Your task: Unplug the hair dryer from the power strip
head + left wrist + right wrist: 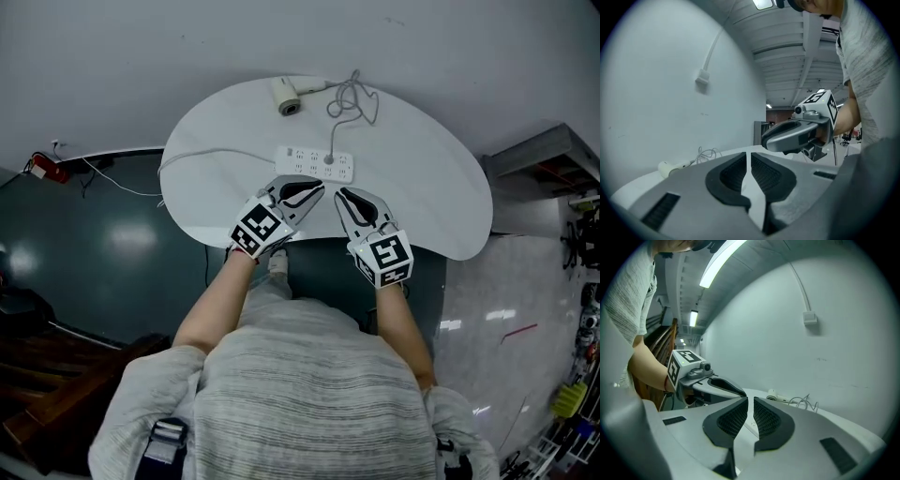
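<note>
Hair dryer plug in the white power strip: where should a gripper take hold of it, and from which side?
Grip the small grey plug body standing up from the white power strip, not the thin grey cord trailing to the cream hair dryer. Probably come from above, near side, with the shut right gripper; the strip lies flat, so pull upward.

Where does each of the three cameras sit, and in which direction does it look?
Head view: on the person's head, looking steeply down at the table, power strip and hair dryer; both forearms, left gripper and right gripper show.
Left gripper view: on the left gripper, looking along its shut jaws toward the wall; the right gripper and hand show.
Right gripper view: on the right gripper, along its shut jaws toward that wall; the left gripper shows.
Shared: both gripper views show the hair dryer.
</note>
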Tool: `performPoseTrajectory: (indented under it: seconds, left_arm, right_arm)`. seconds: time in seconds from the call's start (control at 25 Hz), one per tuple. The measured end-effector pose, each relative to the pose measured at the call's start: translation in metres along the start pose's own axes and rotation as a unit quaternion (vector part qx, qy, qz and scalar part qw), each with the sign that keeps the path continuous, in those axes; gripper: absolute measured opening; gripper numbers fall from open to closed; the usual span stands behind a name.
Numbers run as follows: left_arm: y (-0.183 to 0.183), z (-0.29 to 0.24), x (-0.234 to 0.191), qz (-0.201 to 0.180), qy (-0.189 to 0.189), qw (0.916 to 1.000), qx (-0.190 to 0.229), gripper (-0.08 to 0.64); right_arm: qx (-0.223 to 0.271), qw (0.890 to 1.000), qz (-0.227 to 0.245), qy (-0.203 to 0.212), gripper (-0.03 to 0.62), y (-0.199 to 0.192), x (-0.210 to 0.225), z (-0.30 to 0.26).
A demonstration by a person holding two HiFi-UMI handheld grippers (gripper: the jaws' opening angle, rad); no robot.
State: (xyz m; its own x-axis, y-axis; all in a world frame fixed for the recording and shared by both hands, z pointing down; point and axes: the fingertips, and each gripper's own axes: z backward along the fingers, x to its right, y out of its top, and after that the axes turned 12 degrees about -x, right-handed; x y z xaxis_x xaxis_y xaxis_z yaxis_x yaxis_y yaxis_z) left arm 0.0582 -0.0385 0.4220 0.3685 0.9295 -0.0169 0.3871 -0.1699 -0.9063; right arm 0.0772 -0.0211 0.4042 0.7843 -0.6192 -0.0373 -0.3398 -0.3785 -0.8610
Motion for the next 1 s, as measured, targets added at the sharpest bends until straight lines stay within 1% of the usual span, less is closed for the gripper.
performPoseTrajectory:
  seconds: [0.08, 0.16, 0.2, 0.24, 0.32, 0.44, 0.56, 0.76, 1.0]
  left_arm:
    - [-0.004, -0.009, -0.017, -0.006, -0.008, 0.9999, -0.01, 0.035]
    - [-0.006, -0.016, -0.029, -0.011, -0.019, 0.9996, -0.017, 0.072]
    - [-0.009, -0.02, -0.033, -0.017, -0.024, 0.9993, -0.024, 0.088]
    - [-0.012, -0.023, -0.037, -0.026, -0.029, 0.9987, -0.033, 0.106]
    - [-0.023, -0.032, -0.044, -0.05, -0.039, 0.9962, -0.059, 0.157]
    - [-0.047, -0.049, -0.051, -0.094, -0.05, 0.9873, -0.118, 0.259]
    - [-0.067, -0.066, -0.06, -0.128, -0.05, 0.9768, -0.164, 0.316]
    - [-0.094, -0.089, -0.074, -0.141, -0.048, 0.9631, -0.224, 0.342]
    - [-0.117, -0.107, -0.084, -0.147, -0.055, 0.949, -0.274, 0.371]
  right_arm:
    - [-0.011, 1.0, -0.001, -0.002, 0.031, 0.0, 0.01, -0.017]
    - [-0.023, 1.0, -0.001, -0.004, 0.04, -0.001, 0.018, -0.031]
    - [-0.029, 1.0, -0.001, -0.004, 0.056, -0.001, 0.021, -0.037]
    - [-0.035, 0.999, -0.001, -0.005, 0.08, -0.002, 0.025, -0.043]
    - [-0.047, 0.999, -0.005, -0.005, 0.098, -0.005, 0.033, -0.054]
    - [-0.07, 0.997, -0.012, -0.001, 0.112, -0.017, 0.043, -0.068]
    - [-0.091, 0.996, -0.016, 0.004, 0.129, -0.029, 0.055, -0.082]
    - [-0.117, 0.992, -0.022, 0.029, 0.146, -0.049, 0.067, -0.104]
    - [-0.148, 0.987, -0.016, 0.054, 0.16, -0.072, 0.08, -0.127]
